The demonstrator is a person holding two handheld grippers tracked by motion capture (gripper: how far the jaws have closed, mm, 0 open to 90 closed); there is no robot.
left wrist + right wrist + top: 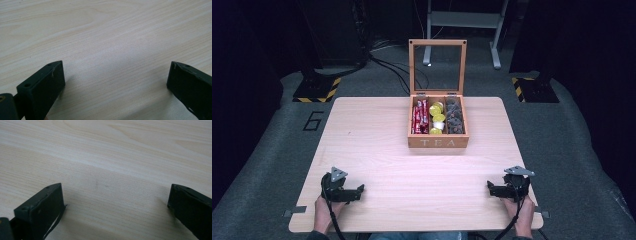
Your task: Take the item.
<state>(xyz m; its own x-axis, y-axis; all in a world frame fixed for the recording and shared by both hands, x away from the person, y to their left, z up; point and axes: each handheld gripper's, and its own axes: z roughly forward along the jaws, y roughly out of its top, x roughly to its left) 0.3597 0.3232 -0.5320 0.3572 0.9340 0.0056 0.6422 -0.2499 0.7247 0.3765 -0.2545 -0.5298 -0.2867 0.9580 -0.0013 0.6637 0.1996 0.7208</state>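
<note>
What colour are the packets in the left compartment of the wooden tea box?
Red packets, best seen in the high view.

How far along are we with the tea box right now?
Done: the tea box has its lid raised, and its three compartments hold packets. In hand: nothing; the left gripper and right gripper rest open on the table, apart from the box. Left: everything that means handling the box.
</note>
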